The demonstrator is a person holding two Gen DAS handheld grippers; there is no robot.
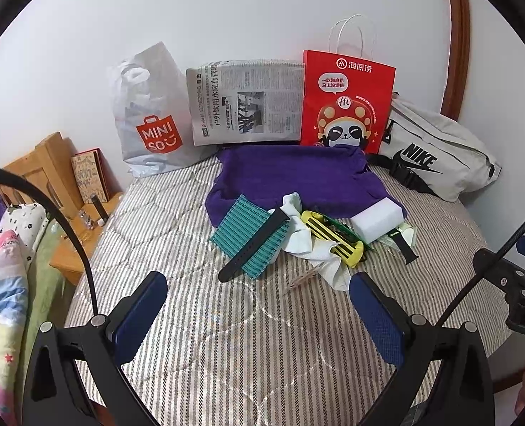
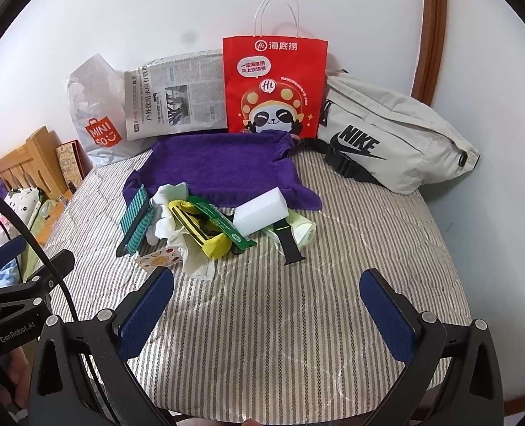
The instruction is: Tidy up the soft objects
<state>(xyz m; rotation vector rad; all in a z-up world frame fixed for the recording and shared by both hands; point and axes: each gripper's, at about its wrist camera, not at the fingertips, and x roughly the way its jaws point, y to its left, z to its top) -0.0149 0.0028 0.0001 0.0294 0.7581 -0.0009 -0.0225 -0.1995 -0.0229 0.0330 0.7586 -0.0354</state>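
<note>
Covering the bed, a grey-striped quilted mattress pad [image 1: 198, 319] is seen beneath both wide-spread, empty grippers, left [image 1: 259, 301] and right [image 2: 266, 296]; ahead, a shallow purple cloth tray [image 2: 223, 167] sits bare, with clutter piled at its near edge.

Purple towel [image 1: 291, 174] spread flat; white sponge [image 1: 378, 222] on edge.

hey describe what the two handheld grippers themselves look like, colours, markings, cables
Both the left gripper and right gripper have black frames with silver bolts and two fingers faced with textured dark blue pads. A black cable arcs past the left one, whose body reads GenRobot.AI.
</note>
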